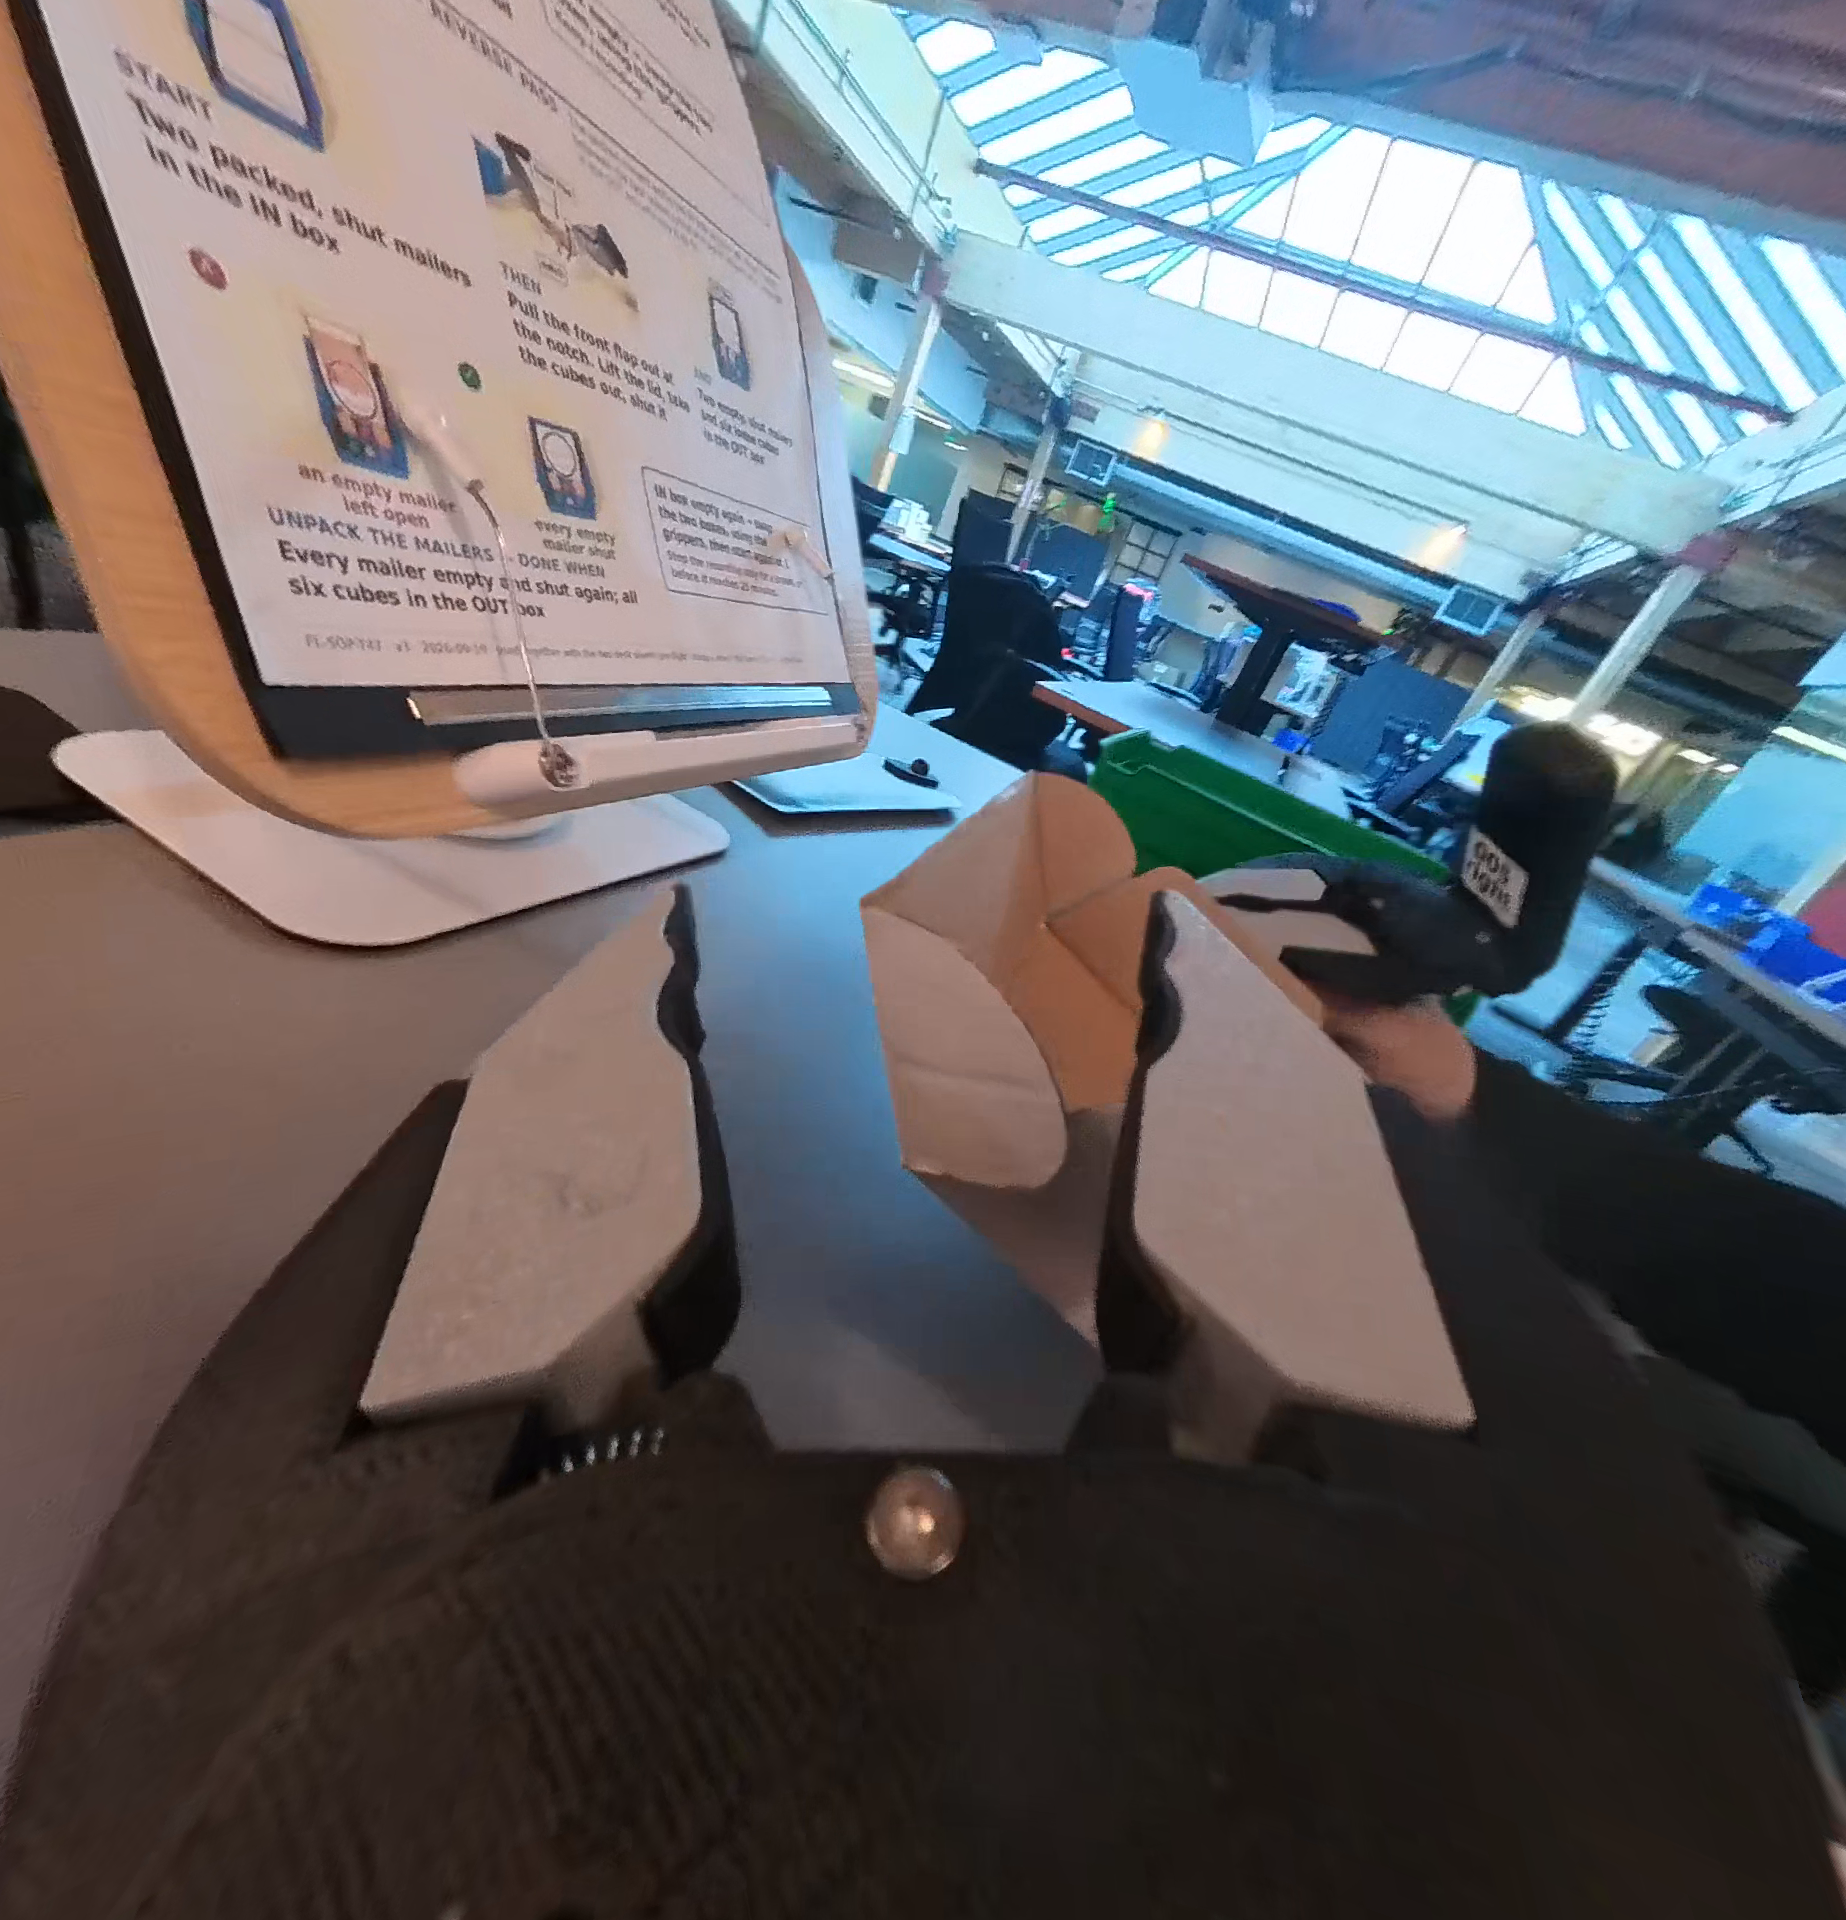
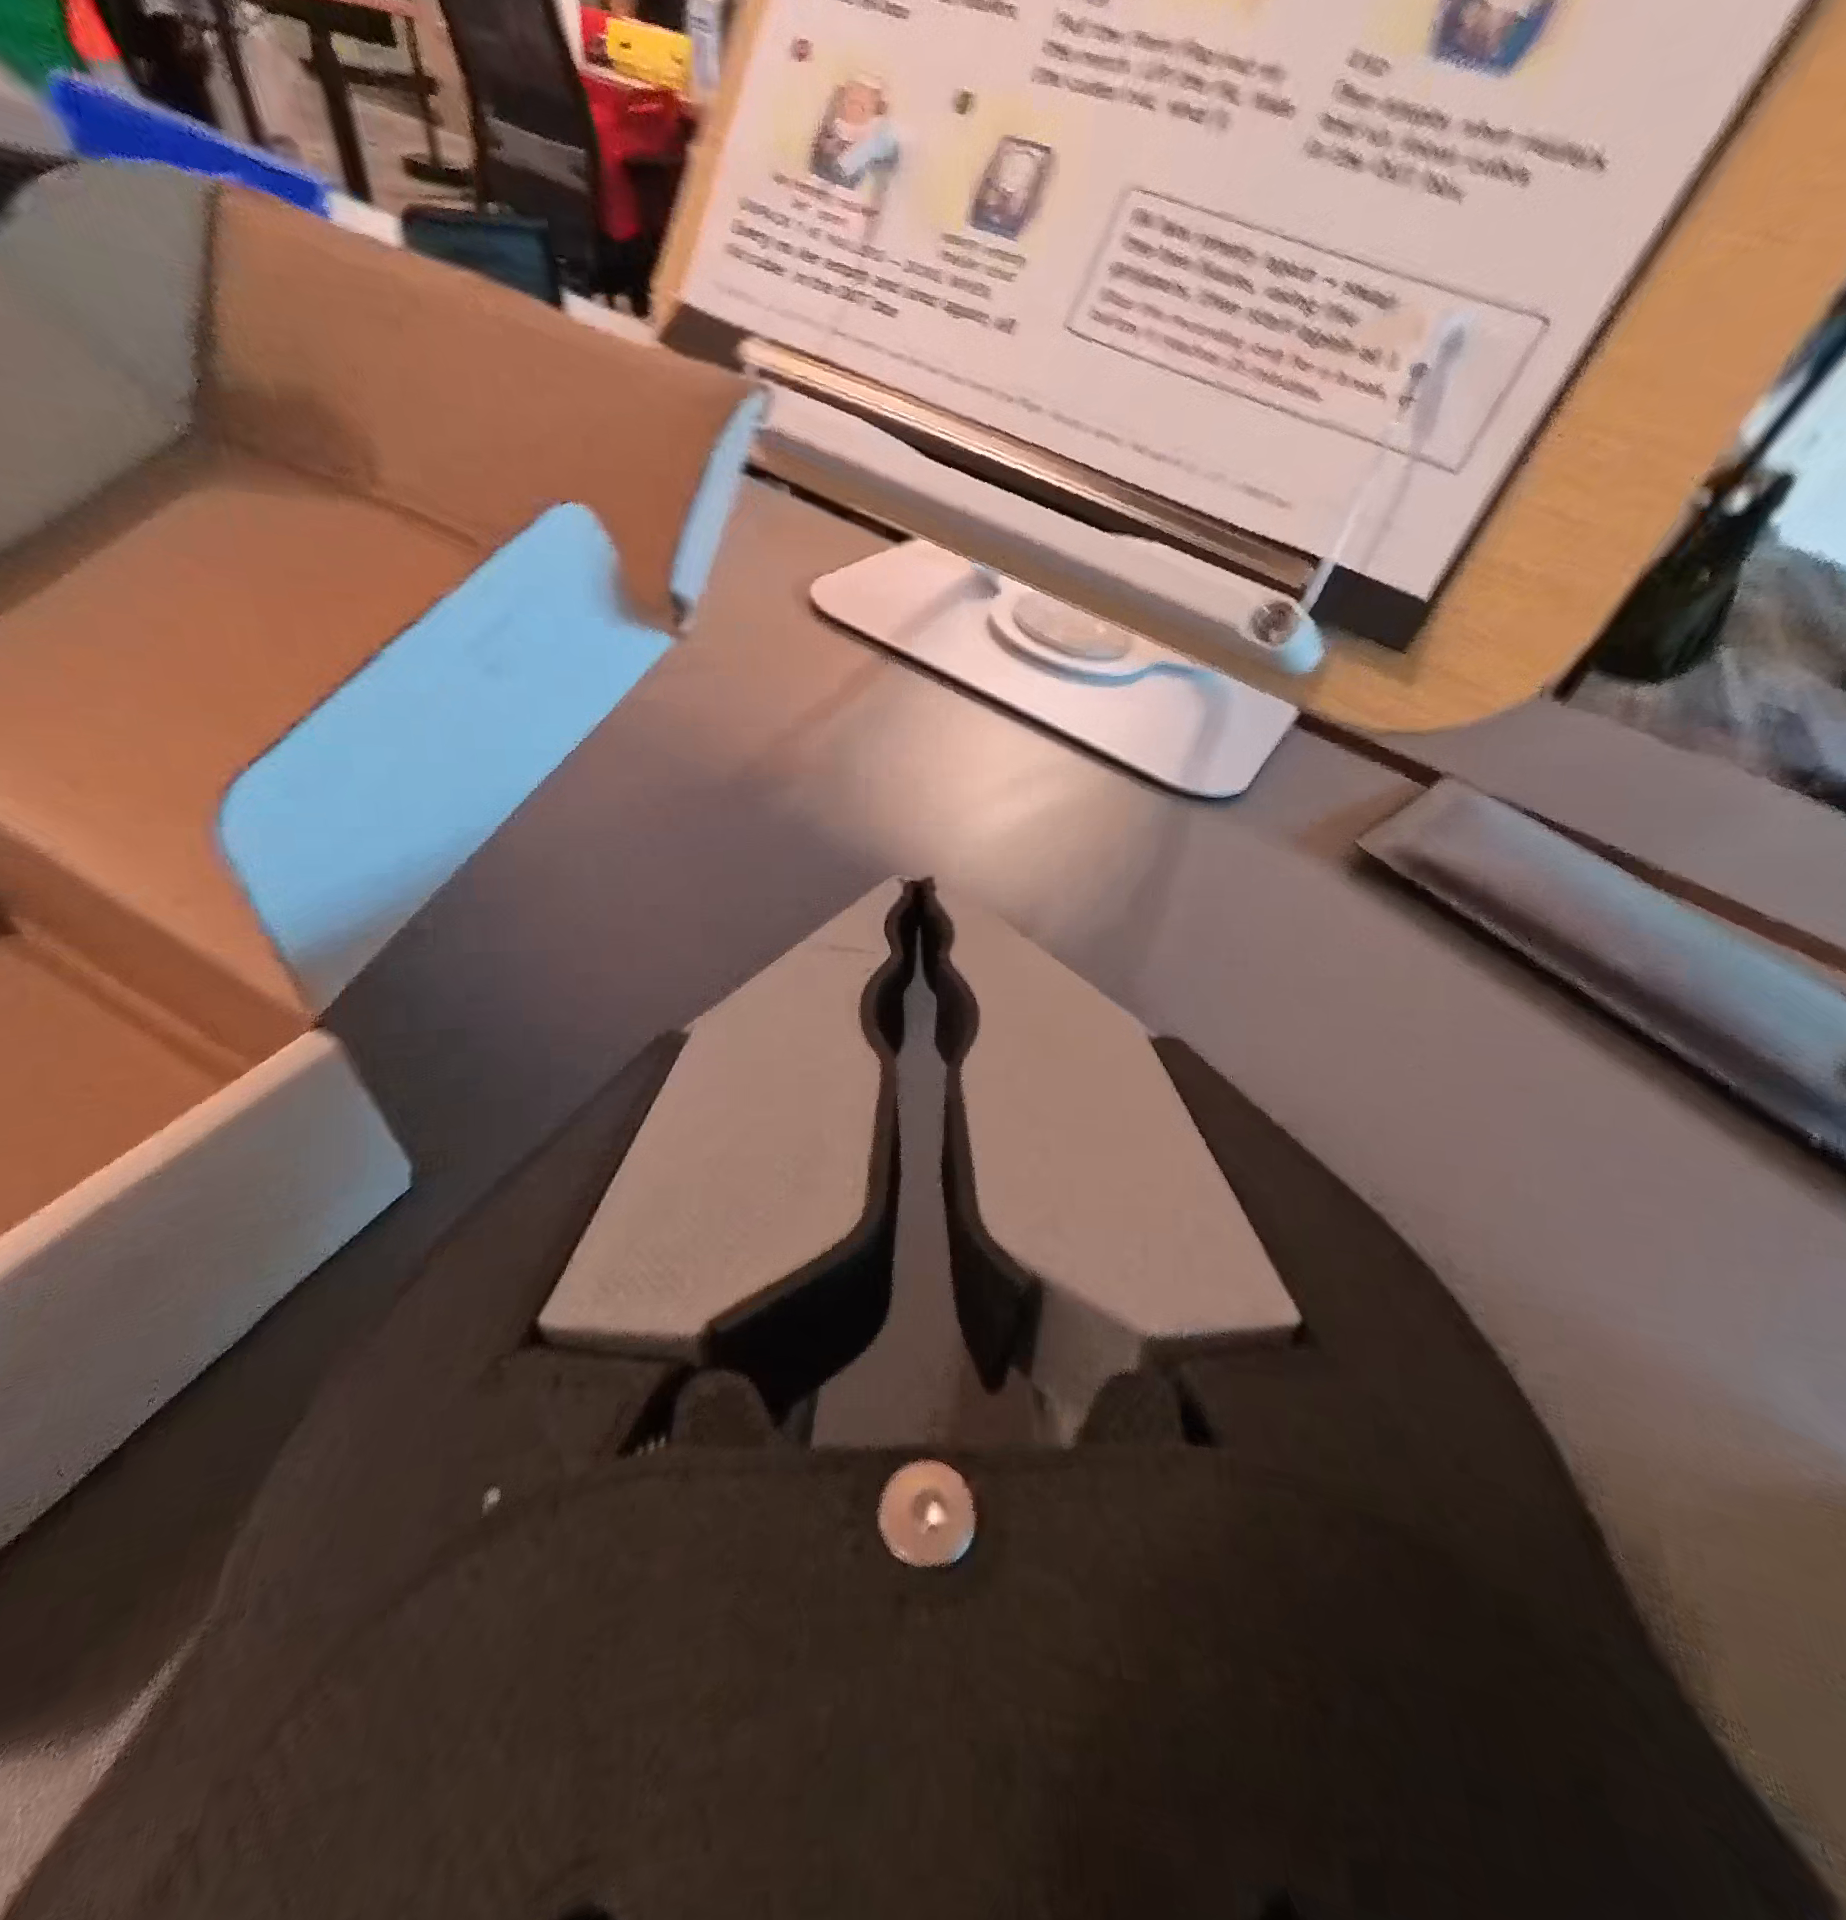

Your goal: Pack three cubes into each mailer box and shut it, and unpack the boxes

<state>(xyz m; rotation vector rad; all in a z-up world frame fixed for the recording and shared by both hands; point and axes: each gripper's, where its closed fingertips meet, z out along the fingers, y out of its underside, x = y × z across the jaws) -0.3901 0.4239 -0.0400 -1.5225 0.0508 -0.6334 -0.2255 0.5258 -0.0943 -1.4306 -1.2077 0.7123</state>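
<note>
A mailer box (image 2: 431,343), white outside and brown inside, lies open on the dark table at the left of the right wrist view. Its rounded side flap (image 2: 431,748) hangs outward. No cubes show in the part of the box I can see. My right gripper (image 2: 917,896) is shut and empty, just right of the box and above the table. In the left wrist view my left gripper (image 1: 919,920) is open. The box's upright folded flaps (image 1: 992,966) stand between its fingers, close to the right finger (image 1: 1241,1122). The right gripper (image 1: 1272,904) shows beyond the flaps, held by a hand (image 1: 1407,1060).
A wooden stand (image 1: 150,665) on a white base (image 2: 1158,717) holds an instruction sheet (image 2: 1158,260) at the back of the table. A green bin (image 1: 1210,805) stands behind the box. A flat dark object (image 2: 1625,935) lies at the table's right. About 20 cm separates my left fingertips from my right.
</note>
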